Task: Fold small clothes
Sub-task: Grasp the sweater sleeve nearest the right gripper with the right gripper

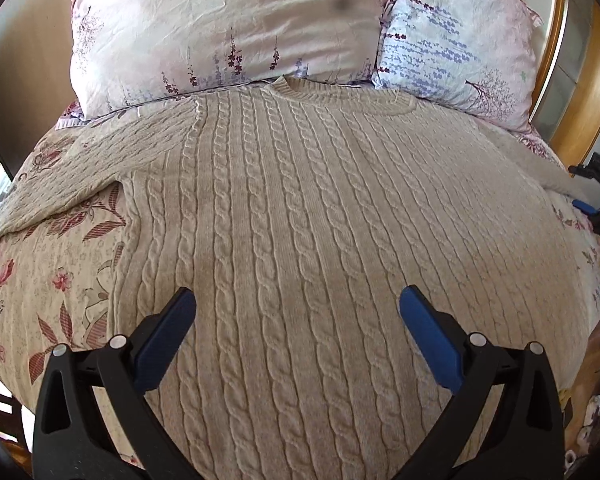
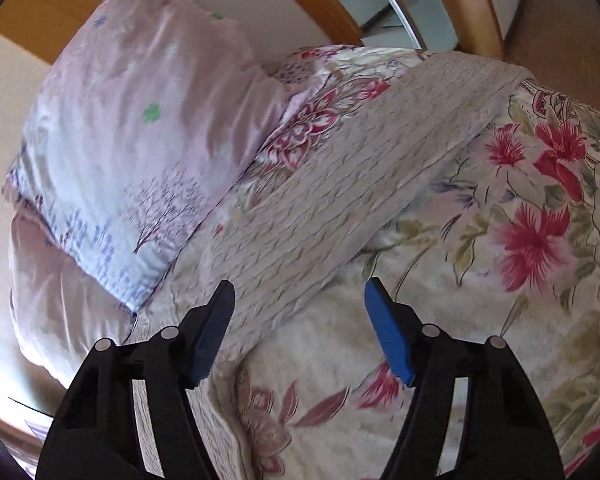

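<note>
Jaws wide apart, holding nothing, on both: left gripper (image 1: 298, 300) hovers over flat sweater (image 1: 300, 208), right gripper (image 2: 300, 292) above its sleeve (image 2: 340, 184) on bedspread (image 2: 500, 240).

Left gripper (image 1: 298, 300) was wide open, both blue pads spread far apart with nothing pinched between them. The fingers (image 1: 168, 340) angled outward in a V from the black frame at the bottom of its own view, tips pointing forward and down. Right gripper (image 2: 300, 300) was open too, its jaws parted about as far and holding nothing. Its view looked a bit smeared, so I couldn't tell finer detail on the pads. In the left wrist view the right gripper also showed at the far right edge, just a bit of black and blue, too small to read.
</note>
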Available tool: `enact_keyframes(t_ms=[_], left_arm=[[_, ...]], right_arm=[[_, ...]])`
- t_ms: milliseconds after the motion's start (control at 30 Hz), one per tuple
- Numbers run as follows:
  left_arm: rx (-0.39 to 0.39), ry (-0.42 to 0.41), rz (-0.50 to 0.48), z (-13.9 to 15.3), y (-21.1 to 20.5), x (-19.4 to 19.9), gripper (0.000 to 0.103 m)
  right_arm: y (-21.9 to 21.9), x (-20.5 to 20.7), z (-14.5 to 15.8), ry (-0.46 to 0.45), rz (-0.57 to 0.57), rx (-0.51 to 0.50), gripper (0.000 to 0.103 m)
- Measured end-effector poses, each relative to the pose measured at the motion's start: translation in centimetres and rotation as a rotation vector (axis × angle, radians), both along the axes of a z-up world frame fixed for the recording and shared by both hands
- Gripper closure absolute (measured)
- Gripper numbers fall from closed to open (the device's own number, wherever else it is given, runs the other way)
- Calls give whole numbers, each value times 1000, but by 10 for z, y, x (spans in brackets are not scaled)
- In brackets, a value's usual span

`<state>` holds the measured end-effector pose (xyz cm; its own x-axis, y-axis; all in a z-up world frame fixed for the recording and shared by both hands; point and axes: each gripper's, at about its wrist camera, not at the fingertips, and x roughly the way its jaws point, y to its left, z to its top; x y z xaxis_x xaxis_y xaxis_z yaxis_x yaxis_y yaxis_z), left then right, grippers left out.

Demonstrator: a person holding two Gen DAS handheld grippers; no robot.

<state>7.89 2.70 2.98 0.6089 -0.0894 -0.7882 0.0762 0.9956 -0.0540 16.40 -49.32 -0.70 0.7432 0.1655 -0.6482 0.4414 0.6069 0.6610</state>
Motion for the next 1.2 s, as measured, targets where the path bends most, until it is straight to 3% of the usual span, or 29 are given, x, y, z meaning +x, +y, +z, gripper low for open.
enact_keyframes(t_ms=[133,300,400,500,633,767,867,1033,1100,1200], left_arm=[[-72,-14,-9,9,13,14,2],[-107,-72,-20,22,27,28,2],[-166,-104,-30,25,34,37,2],[-257,-150,-40,26,43,42,2],[-307,-149,-51,26,47,52,2],[-324,-147,-85,23,49,56,2],[-329,-170,-104,23,50,55,2],[-333,-175,-89,22,52,58,2],[-344,-170,-85,20,53,59,2],[-369,-153,-99,18,55,59,2]], right_arm=[[-18,12,-11,21,-52,54,45],[-33,11,-11,27,-143,26,54],[-41,11,-15,31,-182,10,71],[-42,10,-16,43,-196,-36,85],[-39,16,-14,53,-191,-104,91],[-19,23,12,14,-159,-265,92],[12,26,46,-78,-85,-364,93],[110,34,92,-242,183,-462,93],[157,40,92,-266,325,-473,93],[220,53,72,-230,525,-465,93]])
